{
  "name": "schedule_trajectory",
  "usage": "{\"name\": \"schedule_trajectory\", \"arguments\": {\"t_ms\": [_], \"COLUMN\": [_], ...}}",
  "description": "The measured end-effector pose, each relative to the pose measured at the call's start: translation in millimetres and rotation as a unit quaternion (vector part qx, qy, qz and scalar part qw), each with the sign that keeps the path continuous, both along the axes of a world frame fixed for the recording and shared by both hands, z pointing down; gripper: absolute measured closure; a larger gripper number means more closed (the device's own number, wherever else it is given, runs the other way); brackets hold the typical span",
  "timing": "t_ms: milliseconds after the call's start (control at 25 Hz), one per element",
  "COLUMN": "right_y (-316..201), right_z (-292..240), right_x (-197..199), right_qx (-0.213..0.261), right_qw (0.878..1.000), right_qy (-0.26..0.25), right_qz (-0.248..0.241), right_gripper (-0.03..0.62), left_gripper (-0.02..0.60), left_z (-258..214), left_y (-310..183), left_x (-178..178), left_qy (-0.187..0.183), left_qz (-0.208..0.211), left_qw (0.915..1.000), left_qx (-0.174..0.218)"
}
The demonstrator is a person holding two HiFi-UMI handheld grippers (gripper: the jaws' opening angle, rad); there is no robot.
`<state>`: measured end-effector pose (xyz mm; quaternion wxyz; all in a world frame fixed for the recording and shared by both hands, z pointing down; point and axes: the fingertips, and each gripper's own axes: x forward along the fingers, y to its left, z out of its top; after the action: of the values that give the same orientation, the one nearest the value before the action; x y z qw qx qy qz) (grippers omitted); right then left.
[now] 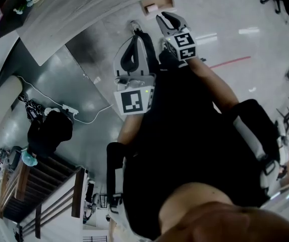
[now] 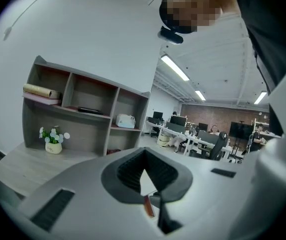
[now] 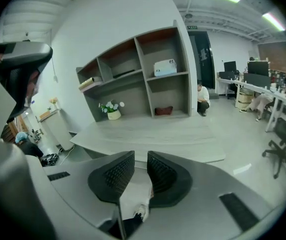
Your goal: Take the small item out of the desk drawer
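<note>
Jaws check: your left gripper [image 2: 143, 153] has them pressed together, empty; your right gripper [image 3: 141, 160] has them slightly spread, empty too. No drawer or small item in view, presumably under the table [image 3: 152, 134]. It's probably light, so pinch gently across its middle.

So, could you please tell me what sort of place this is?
Most likely an open-plan office. Rows of desks with monitors and an office chair fill the far side, a grey shelf unit stands on a pale desktop, and strip lights run along the ceiling.
</note>
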<state>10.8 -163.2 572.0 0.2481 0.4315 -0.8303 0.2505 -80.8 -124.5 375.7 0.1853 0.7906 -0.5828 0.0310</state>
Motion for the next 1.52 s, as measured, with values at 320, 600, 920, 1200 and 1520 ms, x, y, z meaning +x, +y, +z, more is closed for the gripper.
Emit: {"name": "schedule_trajectory", "arguments": {"t_ms": [320, 600, 920, 1200, 1520], "right_y": [-18.0, -9.1, -11.1, -15.3, -21.6], "right_z": [100.0, 181.0, 245.5, 300.5, 331.7], "right_x": [4.8, 17.1, 23.1, 15.7, 20.5], "right_qx": [-0.088, -0.179, -0.222, -0.246, -0.245], "right_qw": [0.995, 0.979, 0.966, 0.956, 0.952], "right_qy": [0.051, 0.095, 0.131, 0.156, 0.179], "right_qz": [0.009, 0.025, 0.033, 0.029, 0.027], "right_gripper": [0.48, 0.439, 0.399, 0.384, 0.374], "left_gripper": [0.583, 0.583, 0.583, 0.583, 0.583], "left_z": [16.8, 35.5, 55.8, 85.5, 98.8], "left_y": [-28.8, -47.5, -59.3, -61.6, -57.5], "left_x": [-11.7, -14.3, -19.4, -29.2, -32.9], "left_qy": [0.009, 0.015, 0.024, 0.03, 0.032], "left_qz": [0.005, 0.011, 0.002, -0.009, -0.008], "left_qw": [0.9998, 0.9994, 0.9987, 0.9976, 0.9965], "left_qx": [-0.017, -0.031, -0.045, -0.062, -0.078]}}
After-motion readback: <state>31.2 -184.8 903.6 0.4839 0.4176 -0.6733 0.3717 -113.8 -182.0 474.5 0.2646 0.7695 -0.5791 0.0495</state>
